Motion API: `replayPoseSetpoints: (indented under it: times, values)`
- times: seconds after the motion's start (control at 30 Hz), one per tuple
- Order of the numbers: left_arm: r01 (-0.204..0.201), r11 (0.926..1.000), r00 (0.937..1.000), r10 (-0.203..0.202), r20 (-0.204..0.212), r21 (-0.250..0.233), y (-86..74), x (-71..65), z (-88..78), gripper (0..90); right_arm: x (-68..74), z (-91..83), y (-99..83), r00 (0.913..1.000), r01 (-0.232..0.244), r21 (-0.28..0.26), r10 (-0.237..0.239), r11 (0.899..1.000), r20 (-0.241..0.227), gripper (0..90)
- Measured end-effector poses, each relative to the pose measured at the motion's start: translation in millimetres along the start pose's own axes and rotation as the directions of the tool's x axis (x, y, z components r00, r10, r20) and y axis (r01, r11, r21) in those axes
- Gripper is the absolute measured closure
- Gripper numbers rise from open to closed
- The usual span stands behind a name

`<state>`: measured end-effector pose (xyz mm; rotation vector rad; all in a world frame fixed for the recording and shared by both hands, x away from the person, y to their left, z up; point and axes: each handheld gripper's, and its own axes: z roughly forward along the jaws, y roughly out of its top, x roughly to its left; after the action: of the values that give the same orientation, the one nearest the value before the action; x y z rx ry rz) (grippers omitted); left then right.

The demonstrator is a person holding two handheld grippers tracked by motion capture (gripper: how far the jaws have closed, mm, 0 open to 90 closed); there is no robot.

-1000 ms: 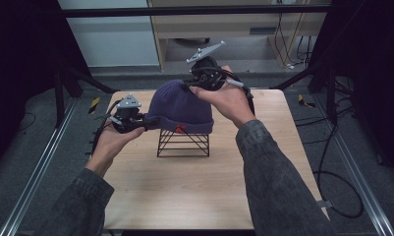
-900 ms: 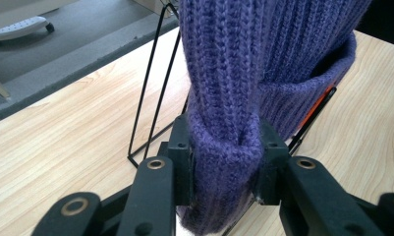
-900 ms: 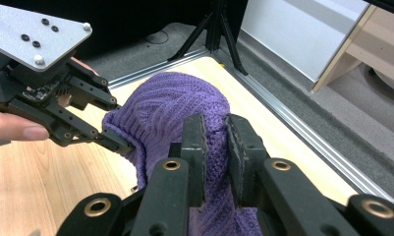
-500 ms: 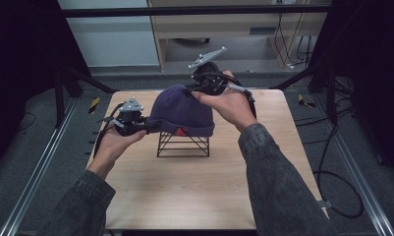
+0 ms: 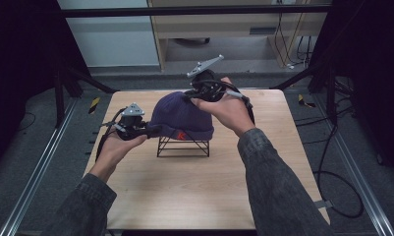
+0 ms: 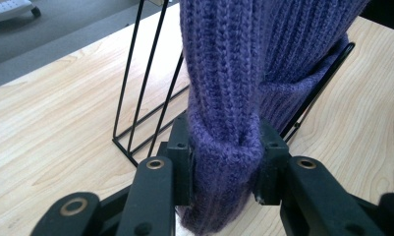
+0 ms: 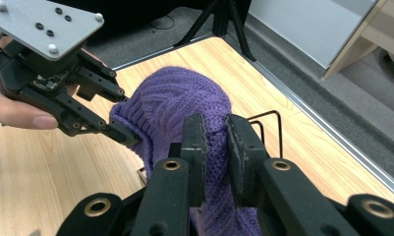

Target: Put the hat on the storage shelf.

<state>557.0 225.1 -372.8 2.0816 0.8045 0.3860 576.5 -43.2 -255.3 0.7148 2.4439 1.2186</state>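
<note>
A purple knit beanie is draped over a black wire stand at the middle of the wooden table. My left gripper is shut on the beanie's folded rim at its left side; in the left gripper view the knit is bunched between the jaws beside the stand's wires. My right gripper is shut on the beanie's top far side. In the right gripper view the jaws pinch a fold of the beanie, with the left gripper and the stand beyond.
The table's front half is bare wood. Metal rails run along both sides on the floor, dark tripod legs stand at the far left, and cables trail on the right. A red tag shows on the rim.
Both grippers and the beanie sit slightly lower over the stand than a second ago. Both grips are unchanged.
</note>
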Motion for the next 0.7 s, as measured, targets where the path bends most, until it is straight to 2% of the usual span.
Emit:
replayPoseSetpoints:
  times: [0.4, 0.7]
  values:
    - [0.021, 0.9997, 0.9997, -0.021, 0.010, 0.013, -15.6, 1.6, 8.2, 66.3, 3.6, 9.6, -13.4, 0.9998, -0.009, 0.025, 0.010, 1.000, -0.017, 79.0]
    - [0.036, 0.9986, 0.9989, -0.037, 0.028, 0.040, -32.8, 1.9, 19.4, 64.4, 6.7, 24.9, -30.0, 0.9996, -0.017, 0.062, 0.018, 0.998, -0.021, 79.1]
